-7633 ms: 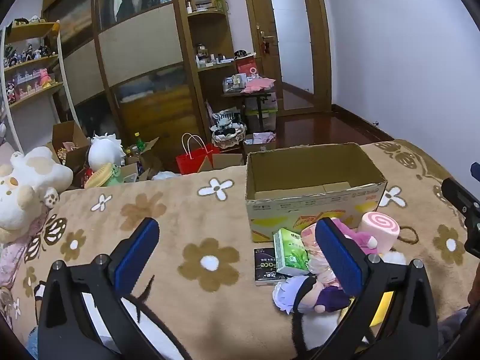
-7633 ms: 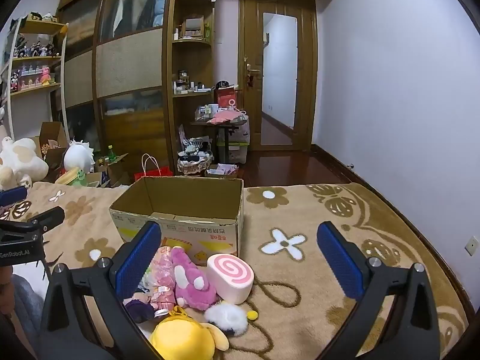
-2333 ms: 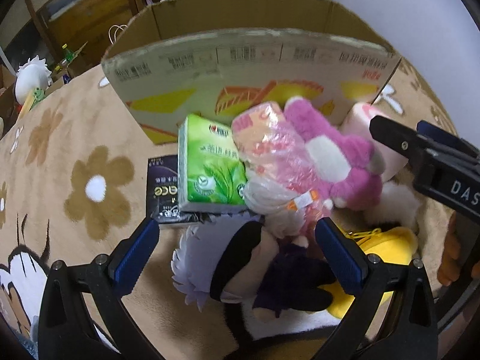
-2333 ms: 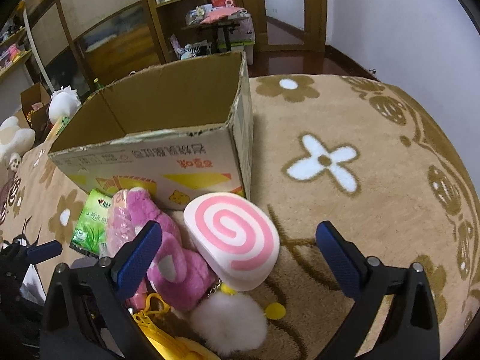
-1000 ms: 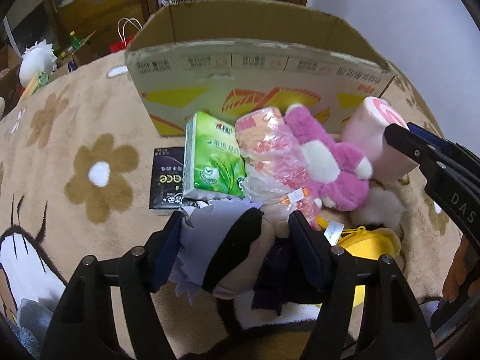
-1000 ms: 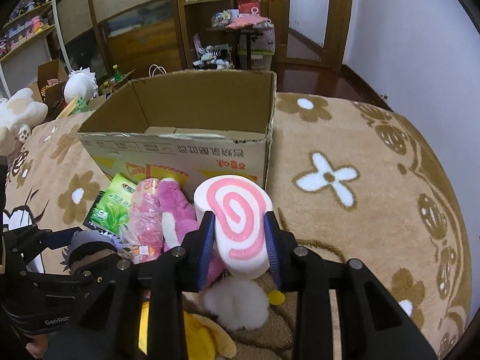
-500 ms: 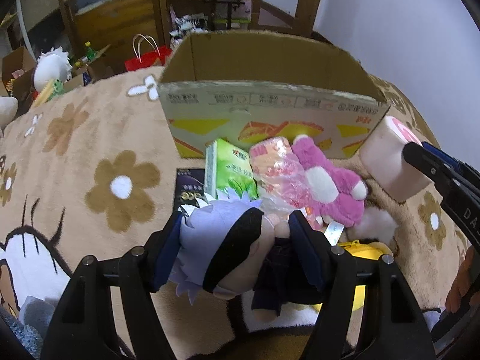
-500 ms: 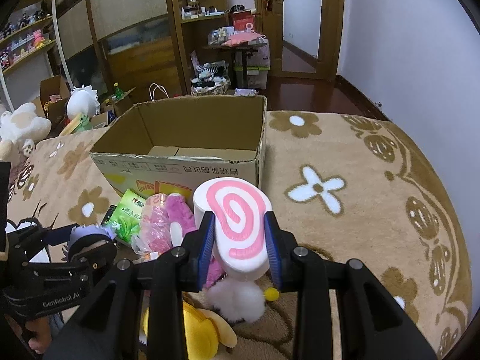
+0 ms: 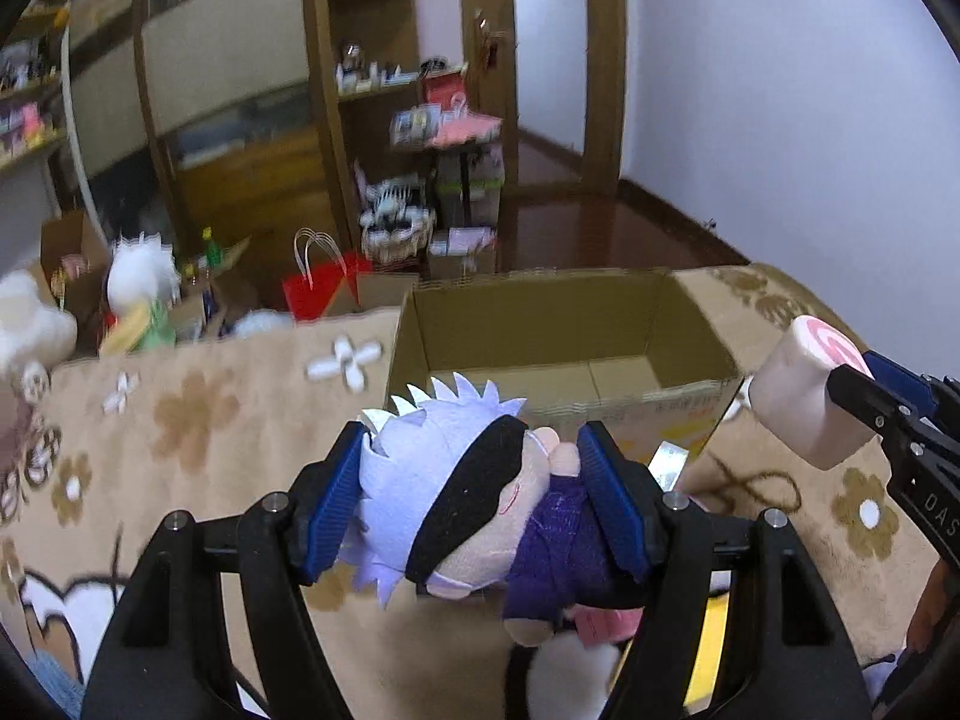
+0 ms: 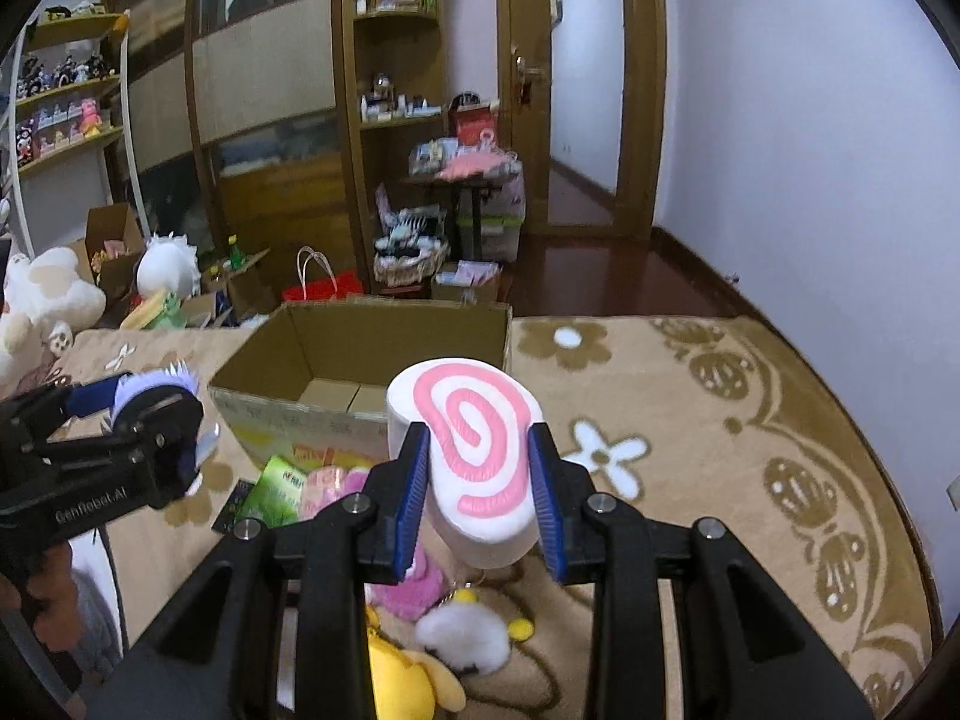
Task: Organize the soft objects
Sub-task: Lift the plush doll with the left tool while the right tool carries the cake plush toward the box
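Observation:
My left gripper (image 9: 474, 474) is shut on a plush doll (image 9: 456, 480) with spiky white hair, a black blindfold and a purple body, held above the blanket just in front of the open cardboard box (image 9: 564, 354). My right gripper (image 10: 480, 474) is shut on a pink-and-white swirl roll plush (image 10: 474, 450), held in the air near the box's front right corner (image 10: 384, 354). The roll also shows at the right of the left wrist view (image 9: 804, 384). The left gripper with the doll (image 10: 153, 399) shows at the left of the right wrist view.
On the flowered blanket (image 10: 690, 420) below lie a green tissue pack (image 10: 276, 492), a pink plush (image 10: 408, 588), a yellow plush (image 10: 402, 684) and a white pompom (image 10: 462, 636). A big white plush (image 10: 42, 294), a red bag (image 10: 324, 288) and shelves stand beyond.
Both grippers closed on their plushes about a second ago and have since lifted them up from the pile toward the box opening.

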Available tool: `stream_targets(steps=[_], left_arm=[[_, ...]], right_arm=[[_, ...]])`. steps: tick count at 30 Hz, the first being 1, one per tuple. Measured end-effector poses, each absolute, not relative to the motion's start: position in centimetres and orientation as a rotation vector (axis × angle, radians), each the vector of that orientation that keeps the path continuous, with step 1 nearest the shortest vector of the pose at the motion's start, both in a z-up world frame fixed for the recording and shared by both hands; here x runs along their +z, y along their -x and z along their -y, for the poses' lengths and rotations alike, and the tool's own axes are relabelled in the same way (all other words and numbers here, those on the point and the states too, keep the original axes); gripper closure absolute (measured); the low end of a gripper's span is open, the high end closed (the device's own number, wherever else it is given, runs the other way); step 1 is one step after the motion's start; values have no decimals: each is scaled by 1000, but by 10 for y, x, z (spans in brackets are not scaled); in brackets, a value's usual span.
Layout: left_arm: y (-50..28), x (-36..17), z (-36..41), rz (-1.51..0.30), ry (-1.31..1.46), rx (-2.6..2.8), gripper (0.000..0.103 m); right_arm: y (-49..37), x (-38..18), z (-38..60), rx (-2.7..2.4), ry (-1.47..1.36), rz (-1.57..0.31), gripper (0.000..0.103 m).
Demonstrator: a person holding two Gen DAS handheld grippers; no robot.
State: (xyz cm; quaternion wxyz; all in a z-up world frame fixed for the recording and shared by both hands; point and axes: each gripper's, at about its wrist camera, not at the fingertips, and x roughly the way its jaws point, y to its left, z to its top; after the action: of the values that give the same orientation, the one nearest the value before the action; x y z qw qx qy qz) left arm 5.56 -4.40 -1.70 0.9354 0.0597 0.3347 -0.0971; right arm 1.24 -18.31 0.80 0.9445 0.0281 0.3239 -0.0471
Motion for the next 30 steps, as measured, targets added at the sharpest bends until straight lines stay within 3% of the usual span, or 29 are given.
stream_targets(steps=[13, 30], left_arm=[[-92, 21, 45, -541, -176, -214, 33], [-146, 15, 50, -482, -210, -201, 32]], right_arm=[[-31, 29, 188, -153, -22, -568, 69], [-79, 29, 191, -139, 19, -523, 69]])
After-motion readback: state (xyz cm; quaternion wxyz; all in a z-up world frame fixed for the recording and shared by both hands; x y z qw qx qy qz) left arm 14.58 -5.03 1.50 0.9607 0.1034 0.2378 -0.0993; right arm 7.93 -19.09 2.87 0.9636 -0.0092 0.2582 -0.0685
